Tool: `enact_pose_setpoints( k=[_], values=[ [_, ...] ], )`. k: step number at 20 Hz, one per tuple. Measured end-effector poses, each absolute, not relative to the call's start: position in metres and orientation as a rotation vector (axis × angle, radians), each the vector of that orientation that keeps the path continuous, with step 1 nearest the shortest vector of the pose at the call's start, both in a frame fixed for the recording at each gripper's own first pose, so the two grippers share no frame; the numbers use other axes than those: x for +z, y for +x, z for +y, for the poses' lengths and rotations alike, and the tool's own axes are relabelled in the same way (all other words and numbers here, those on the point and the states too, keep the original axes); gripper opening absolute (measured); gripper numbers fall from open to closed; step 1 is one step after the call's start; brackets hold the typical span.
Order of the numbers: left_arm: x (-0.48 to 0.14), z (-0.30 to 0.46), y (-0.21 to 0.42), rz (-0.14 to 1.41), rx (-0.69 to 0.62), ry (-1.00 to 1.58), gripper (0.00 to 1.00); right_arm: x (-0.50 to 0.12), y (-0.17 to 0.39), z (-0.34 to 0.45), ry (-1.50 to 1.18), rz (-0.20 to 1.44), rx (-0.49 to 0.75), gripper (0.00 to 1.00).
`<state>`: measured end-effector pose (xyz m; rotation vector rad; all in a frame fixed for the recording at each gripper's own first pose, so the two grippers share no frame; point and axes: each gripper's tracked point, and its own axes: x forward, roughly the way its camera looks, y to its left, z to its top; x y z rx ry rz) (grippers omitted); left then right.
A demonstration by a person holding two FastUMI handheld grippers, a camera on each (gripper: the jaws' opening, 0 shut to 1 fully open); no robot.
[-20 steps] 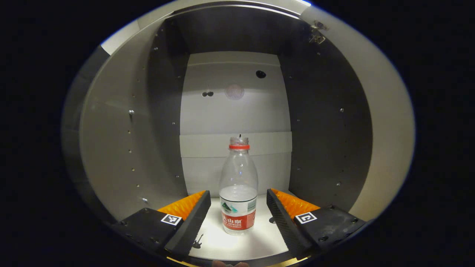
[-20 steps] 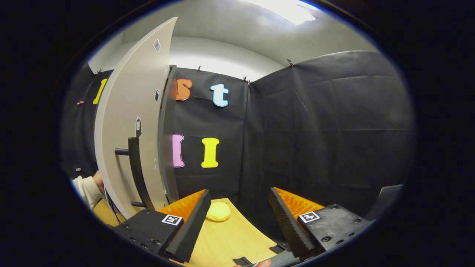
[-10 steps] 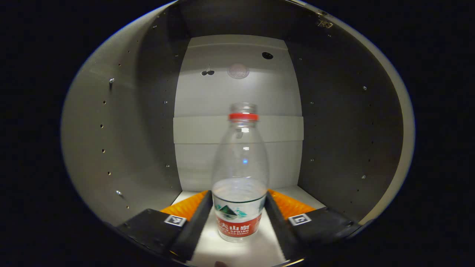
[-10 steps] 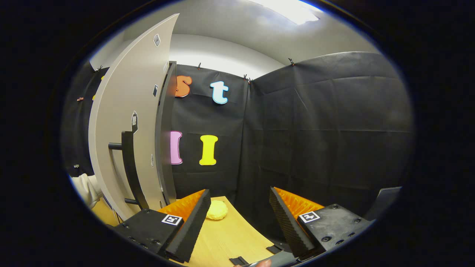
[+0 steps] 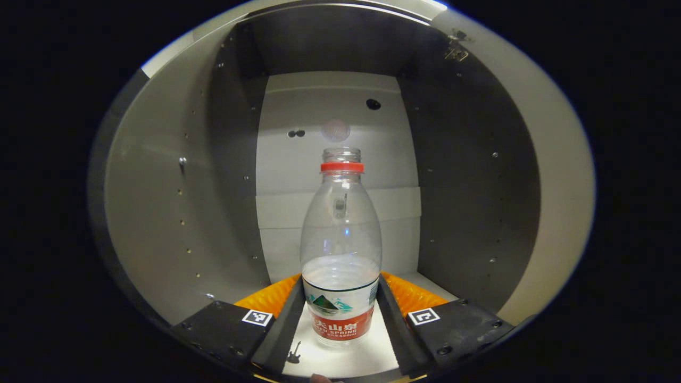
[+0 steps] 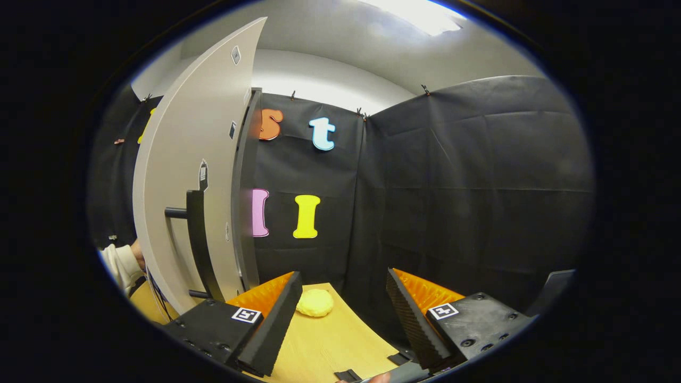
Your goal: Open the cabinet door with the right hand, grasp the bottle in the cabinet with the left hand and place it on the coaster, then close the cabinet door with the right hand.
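A clear plastic bottle [image 5: 341, 229] with a red neck ring and a red-and-white label stands upright inside the open grey cabinet [image 5: 159, 213]. My left gripper [image 5: 340, 277] is shut on it, one finger pressing each side of the labelled lower part. The bottle's base sits just over the white cabinet floor [image 5: 346, 361]; I cannot tell whether they touch. In the right gripper view, my right gripper [image 6: 343, 275] stands open with nothing between its fingers, above a wooden table [image 6: 330, 340]. The round yellow coaster [image 6: 314, 302] lies on that table just ahead.
The grey cabinet door [image 6: 197, 159] is swung open at the left of the right gripper view, its black bar handle [image 6: 198, 239] facing me. A person's light sleeve [image 6: 119, 263] shows behind the door's edge. Black cloth walls close the booth behind the table.
My left gripper moved in around the bottle and shut on it, then drew back a little with the bottle. The right gripper shifted only slightly and stayed open.
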<state>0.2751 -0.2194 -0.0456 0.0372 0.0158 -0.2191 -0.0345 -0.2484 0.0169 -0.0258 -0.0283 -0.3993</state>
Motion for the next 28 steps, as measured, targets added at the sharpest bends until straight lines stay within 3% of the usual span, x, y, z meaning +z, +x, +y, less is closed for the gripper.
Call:
enact_pose_setpoints(
  k=[6,12,28],
  values=[
    [-0.016,-0.198,0.196,-0.049,-0.288,0.037,0.77,0.022,-0.032,-0.234,-0.001,-0.049,-0.367,0.98],
    [-0.024,-0.141,0.120,-0.063,-0.242,0.050,0.77,0.032,-0.028,-0.216,0.000,-0.078,-0.331,0.98],
    [-0.168,-0.032,0.001,0.000,-0.185,-0.030,0.78,0.038,-0.032,-0.205,0.007,-0.100,-0.339,0.98]
  ],
)
